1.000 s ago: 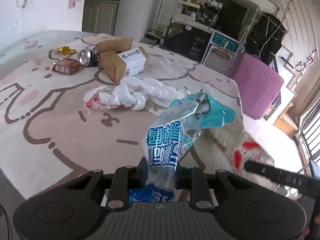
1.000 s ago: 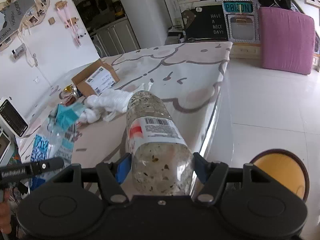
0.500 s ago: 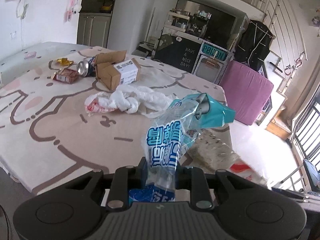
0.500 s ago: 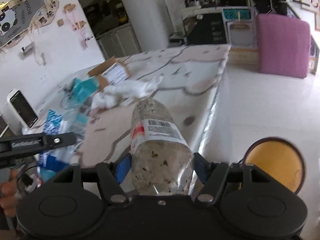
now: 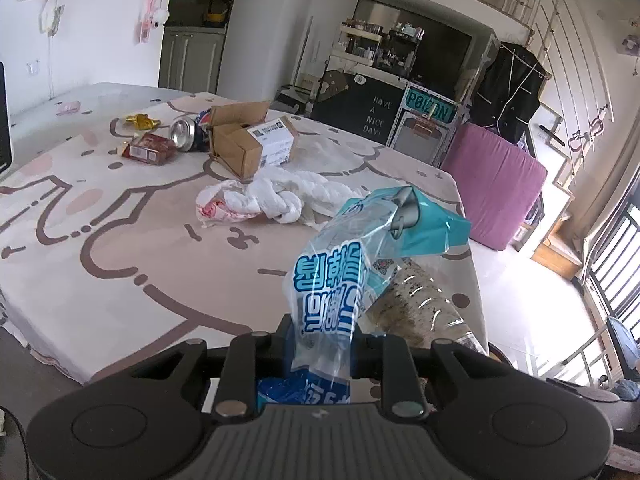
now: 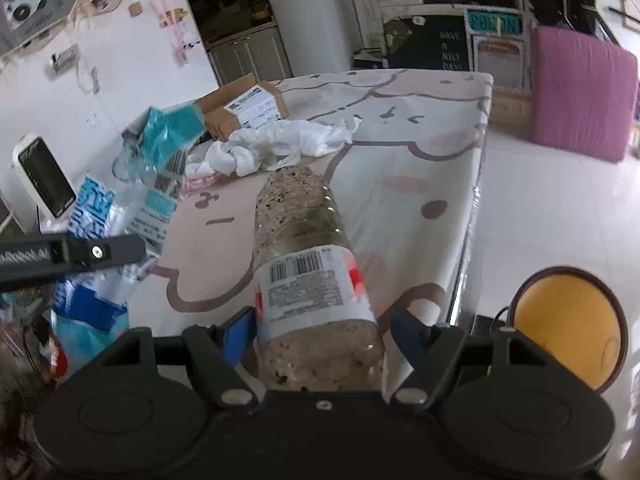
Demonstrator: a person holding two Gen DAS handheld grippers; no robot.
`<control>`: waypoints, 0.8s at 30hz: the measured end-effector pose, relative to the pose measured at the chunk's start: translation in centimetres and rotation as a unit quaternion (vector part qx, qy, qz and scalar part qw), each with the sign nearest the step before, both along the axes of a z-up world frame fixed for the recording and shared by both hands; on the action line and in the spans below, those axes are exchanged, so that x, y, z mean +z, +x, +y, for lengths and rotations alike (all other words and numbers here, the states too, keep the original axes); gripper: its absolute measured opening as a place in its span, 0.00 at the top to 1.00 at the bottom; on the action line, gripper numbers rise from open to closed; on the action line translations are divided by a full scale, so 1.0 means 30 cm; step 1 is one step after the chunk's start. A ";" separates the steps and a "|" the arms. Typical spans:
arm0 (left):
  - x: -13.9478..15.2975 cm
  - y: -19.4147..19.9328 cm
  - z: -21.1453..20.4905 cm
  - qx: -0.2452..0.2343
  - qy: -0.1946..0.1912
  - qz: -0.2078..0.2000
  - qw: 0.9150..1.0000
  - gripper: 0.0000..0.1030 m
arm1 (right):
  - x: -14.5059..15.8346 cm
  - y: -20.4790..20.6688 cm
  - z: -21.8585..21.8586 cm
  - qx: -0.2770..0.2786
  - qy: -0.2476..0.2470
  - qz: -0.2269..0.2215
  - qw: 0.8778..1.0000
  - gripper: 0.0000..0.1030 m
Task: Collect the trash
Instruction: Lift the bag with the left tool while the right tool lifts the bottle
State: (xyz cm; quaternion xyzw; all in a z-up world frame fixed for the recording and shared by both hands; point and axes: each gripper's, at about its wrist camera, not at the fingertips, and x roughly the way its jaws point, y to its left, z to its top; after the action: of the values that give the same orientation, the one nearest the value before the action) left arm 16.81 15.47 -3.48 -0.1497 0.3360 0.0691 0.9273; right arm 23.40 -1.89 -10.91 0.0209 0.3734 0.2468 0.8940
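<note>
Right wrist: bottle (image 6: 308,276) near table edge (image 6: 476,204)

The plastic bottle (image 6: 316,280) hides its cap and base — the wrapper (image 5: 328,292) hides the left fingertips.

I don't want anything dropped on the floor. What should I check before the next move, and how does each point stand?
1. Left gripper clamped on the blue wrapper: ok.
2. Right gripper firm on the dirty bottle: not ok; its jaws have just opened further and a gap shows beside one blue pad.
3. Bottle above the orange bin: not ok; the bin stands off to its right, on the floor.
4. Bin mouth uncovered: ok.
5. Table cleared: not ok; cardboard box, white bag and can lie there.
</note>
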 end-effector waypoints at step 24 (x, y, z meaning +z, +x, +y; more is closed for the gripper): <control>0.061 0.143 -0.433 -0.079 0.031 -0.026 0.996 0.75 | 0.130 -0.067 -0.507 -0.157 0.028 -0.056 0.986 0.39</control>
State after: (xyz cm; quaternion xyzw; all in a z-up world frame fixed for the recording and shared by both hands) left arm 21.10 2.47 -1.64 -0.0960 0.3204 0.0024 0.9424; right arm 21.39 -17.10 -7.01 0.0907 0.3073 0.1142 0.9404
